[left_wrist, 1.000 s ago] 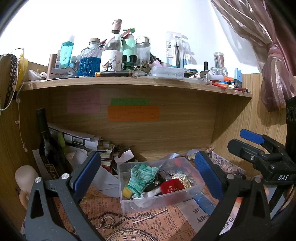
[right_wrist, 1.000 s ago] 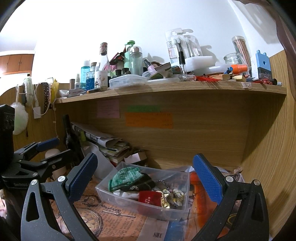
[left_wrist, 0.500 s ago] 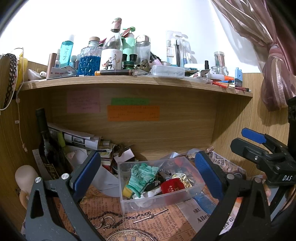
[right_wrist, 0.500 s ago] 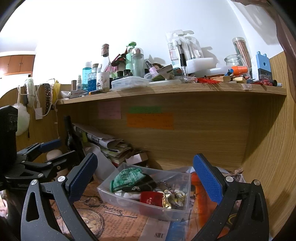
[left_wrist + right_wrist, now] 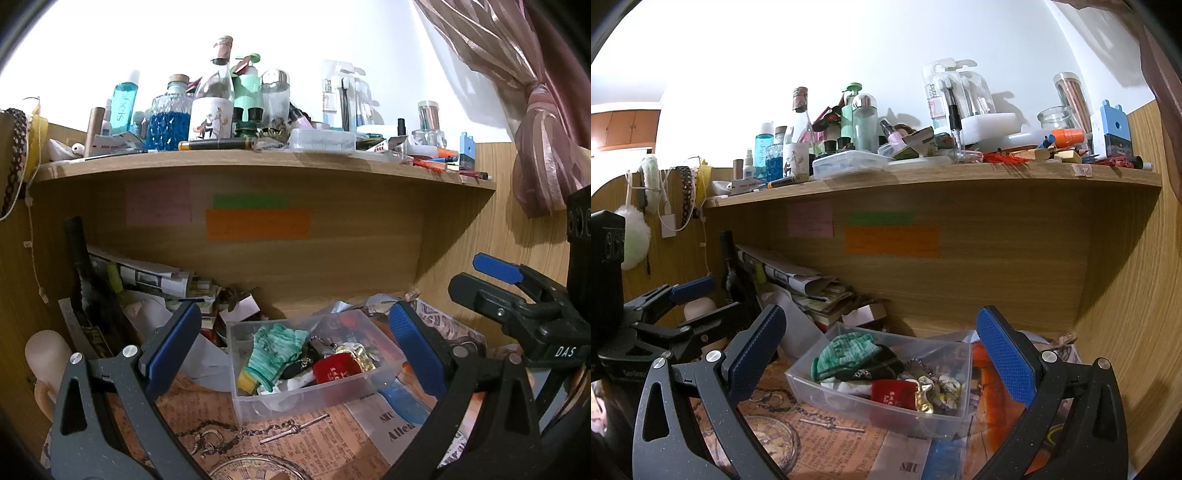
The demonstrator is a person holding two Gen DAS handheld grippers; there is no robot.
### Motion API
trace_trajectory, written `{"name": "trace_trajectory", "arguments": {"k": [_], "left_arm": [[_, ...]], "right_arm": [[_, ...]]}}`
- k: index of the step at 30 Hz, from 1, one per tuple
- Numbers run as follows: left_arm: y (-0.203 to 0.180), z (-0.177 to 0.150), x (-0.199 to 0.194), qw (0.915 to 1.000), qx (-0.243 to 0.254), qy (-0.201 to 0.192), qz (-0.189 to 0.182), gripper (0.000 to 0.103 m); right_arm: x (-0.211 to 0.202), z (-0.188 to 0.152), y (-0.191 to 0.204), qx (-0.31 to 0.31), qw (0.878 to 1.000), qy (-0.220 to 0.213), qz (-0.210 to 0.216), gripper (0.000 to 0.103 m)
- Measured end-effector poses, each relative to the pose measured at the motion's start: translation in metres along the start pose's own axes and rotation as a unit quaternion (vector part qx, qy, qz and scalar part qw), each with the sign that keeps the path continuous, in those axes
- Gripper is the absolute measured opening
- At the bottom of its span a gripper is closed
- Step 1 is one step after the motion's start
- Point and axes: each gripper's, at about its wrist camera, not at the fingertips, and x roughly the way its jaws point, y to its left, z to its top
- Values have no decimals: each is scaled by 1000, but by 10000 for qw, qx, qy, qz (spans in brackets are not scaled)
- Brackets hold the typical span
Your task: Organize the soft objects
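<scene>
A clear plastic bin [image 5: 258,332] [image 5: 886,410] sits on the desk under the shelf. It holds a green knitted glove [image 5: 275,349] [image 5: 846,350], a red fabric piece [image 5: 336,367] [image 5: 892,393], dark and white soft items and a gold trinket [image 5: 923,398]. My left gripper [image 5: 291,350] is open and empty, held in front of the bin; it also shows in the right wrist view [image 5: 690,295]. My right gripper [image 5: 882,350] is open and empty, held before the bin; it shows at the right of the left wrist view [image 5: 498,273].
A crowded wooden shelf [image 5: 258,158] of bottles overhangs the desk. A dark bottle [image 5: 85,280], rolled newspapers [image 5: 147,277] and boxes stand at the back left. Printed paper [image 5: 295,443] with a chain and key covers the desk. A curtain [image 5: 535,147] hangs right.
Both grippers stay open and empty. The right gripper has drifted slightly, so the bin sits a little further right in its view. The left view is almost unchanged.
</scene>
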Motion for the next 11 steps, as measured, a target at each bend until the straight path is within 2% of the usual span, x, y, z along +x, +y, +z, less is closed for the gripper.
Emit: {"name": "trace_trajectory", "arguments": {"k": [11], "left_arm": [[0, -2, 2, 10000, -16, 36, -22, 103]], "right_arm": [[4, -4, 0, 50, 9999, 65, -85, 103]]}}
